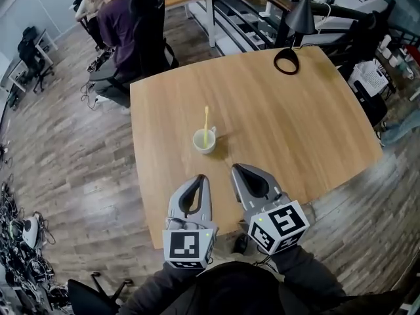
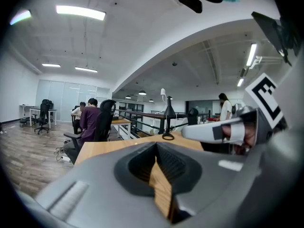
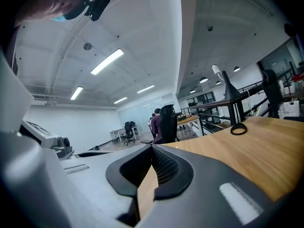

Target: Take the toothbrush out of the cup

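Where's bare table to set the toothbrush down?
Wide bare wood right of the cup, up to the lamp base; also the strip behind the cup toward the far edge. Crowded only at the near edge: left gripper, right gripper.

- The cup [image 1: 204, 141] is set on the bench [image 1: 295, 123], left of its middle.
- The toothbrush [image 1: 206, 120] is stood upright in the cup.
- The left tool [image 1: 202, 178] and right tool [image 1: 235, 168] are held side by side over the near edge, behind the cup.
- A lamp base [image 1: 286, 62] is placed at the far edge.
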A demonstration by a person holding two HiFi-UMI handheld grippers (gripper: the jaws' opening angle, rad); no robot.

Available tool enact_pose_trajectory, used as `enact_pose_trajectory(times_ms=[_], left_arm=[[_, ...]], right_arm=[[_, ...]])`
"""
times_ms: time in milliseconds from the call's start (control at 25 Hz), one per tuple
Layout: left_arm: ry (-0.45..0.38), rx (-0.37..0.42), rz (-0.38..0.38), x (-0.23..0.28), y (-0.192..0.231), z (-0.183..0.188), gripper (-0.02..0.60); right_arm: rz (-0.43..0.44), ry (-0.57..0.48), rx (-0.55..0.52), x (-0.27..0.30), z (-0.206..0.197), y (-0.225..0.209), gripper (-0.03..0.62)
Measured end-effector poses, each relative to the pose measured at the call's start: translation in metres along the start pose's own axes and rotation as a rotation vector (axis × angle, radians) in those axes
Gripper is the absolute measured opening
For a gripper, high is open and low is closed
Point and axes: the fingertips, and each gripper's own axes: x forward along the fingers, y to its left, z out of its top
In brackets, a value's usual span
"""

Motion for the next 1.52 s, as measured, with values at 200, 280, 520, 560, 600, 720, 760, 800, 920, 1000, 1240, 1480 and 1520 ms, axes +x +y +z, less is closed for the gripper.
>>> enact_pose_trajectory(times_ms=[200, 280, 520, 560, 600, 720, 760, 800, 920, 1000, 1240, 1480, 1520], left_arm=[[0.011, -0.029, 0.0, 0.032, 0.03, -0.007, 0.008], [0.018, -0.038, -0.003, 0.044, 0.04, -0.012, 0.008], [0.046, -0.081, -0.014, 0.066, 0.067, -0.027, 0.008], [0.049, -0.086, -0.013, 0.068, 0.071, -0.029, 0.008], [0.051, -0.087, -0.01, 0.069, 0.074, -0.029, 0.008], [0.049, -0.082, 0.0, 0.073, 0.078, -0.024, 0.008], [0.048, -0.081, 0.004, 0.074, 0.079, -0.022, 0.008], [0.048, -0.08, 0.01, 0.076, 0.08, -0.02, 0.008], [0.046, -0.079, 0.034, 0.084, 0.085, -0.018, 0.008], [0.049, -0.074, 0.05, 0.087, 0.086, -0.019, 0.008], [0.093, -0.087, 0.083, 0.102, 0.087, -0.028, 0.008], [0.143, -0.104, 0.1, 0.12, 0.095, -0.044, 0.008], [0.154, -0.109, 0.104, 0.124, 0.098, -0.047, 0.008]], right_arm=[[0.001, 0.041, -0.001, 0.047, -0.006, -0.007, 0.0], [-0.001, 0.054, -0.002, 0.065, -0.009, -0.012, 0.0], [-0.013, 0.09, -0.01, 0.108, -0.014, -0.021, 0.0], [-0.016, 0.093, -0.011, 0.112, -0.015, -0.021, 0.0], [-0.017, 0.095, -0.011, 0.115, -0.014, -0.022, 0.0], [-0.014, 0.099, -0.015, 0.124, -0.008, -0.025, 0.001], [-0.011, 0.099, -0.016, 0.126, -0.005, -0.026, 0.0], [-0.007, 0.098, -0.017, 0.129, -0.003, -0.027, 0.002], [0.011, 0.102, -0.016, 0.137, -0.002, -0.031, 0.0], [0.023, 0.112, -0.013, 0.142, -0.005, -0.035, 0.0], [0.045, 0.138, 0.013, 0.156, -0.014, -0.05, 0.002], [0.053, 0.199, 0.033, 0.179, -0.036, -0.065, 0.002], [0.059, 0.213, 0.037, 0.184, -0.04, -0.067, 0.02]])
